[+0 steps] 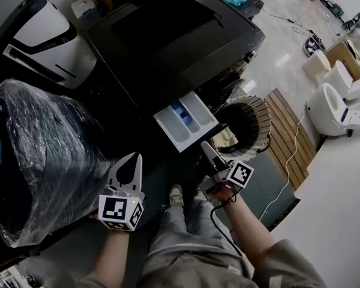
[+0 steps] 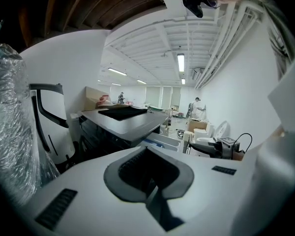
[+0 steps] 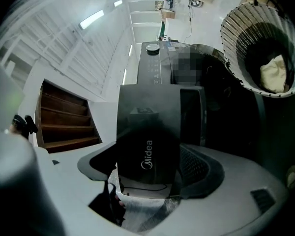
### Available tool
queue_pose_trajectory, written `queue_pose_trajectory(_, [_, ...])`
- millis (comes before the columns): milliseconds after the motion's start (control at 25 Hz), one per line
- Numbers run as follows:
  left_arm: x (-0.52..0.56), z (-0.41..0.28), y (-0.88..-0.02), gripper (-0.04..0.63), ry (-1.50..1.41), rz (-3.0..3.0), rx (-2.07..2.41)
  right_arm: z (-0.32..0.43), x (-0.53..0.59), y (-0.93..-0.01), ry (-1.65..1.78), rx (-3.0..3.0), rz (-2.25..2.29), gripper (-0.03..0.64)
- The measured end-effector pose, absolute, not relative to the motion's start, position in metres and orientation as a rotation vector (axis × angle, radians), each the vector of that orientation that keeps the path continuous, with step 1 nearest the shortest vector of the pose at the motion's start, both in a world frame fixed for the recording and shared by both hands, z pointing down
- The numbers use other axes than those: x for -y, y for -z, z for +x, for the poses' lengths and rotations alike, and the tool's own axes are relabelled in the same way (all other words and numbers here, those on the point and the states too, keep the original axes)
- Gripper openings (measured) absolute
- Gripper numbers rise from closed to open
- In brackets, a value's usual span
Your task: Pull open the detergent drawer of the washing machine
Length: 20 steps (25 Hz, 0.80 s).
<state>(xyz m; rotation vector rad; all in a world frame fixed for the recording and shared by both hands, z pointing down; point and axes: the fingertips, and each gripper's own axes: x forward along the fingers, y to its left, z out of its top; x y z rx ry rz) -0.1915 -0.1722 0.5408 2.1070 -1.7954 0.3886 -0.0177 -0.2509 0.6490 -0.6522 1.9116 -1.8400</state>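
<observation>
At the front of the black washing machine [image 1: 168, 47], the white plastic detergent drawer with a blue compartment [image 1: 195, 117] stands pulled well out. The right claw [image 1: 207, 150] is just beside the drawer's front corner, jaws wide apart and gripping nothing. The left claw [image 1: 134, 159] hangs near a clear plastic-wrapped bundle [image 1: 42, 155], jaws together, empty.

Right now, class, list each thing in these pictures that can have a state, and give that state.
detergent drawer: pulled out, open
left gripper: shut, empty
right gripper: open, nothing between its jaws
laundry basket: upright, with a pale cloth inside
bulky object: wrapped in clear film
</observation>
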Motion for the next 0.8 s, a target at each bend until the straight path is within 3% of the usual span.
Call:
queue_pose_trajectory(520, [0.171, -0.199, -0.485, 0.015, -0.378, 2.108, 1.856, -0.004, 0.243, -0.546, 1.302, -2.666, -0.791, 0.401])
queue_pose_trajectory(800, [0.176, -0.189, -0.440, 0.015, -0.441, 2.166, 1.873, 0.010, 0.256, -0.467, 0.831, -2.907, -0.976, 0.218])
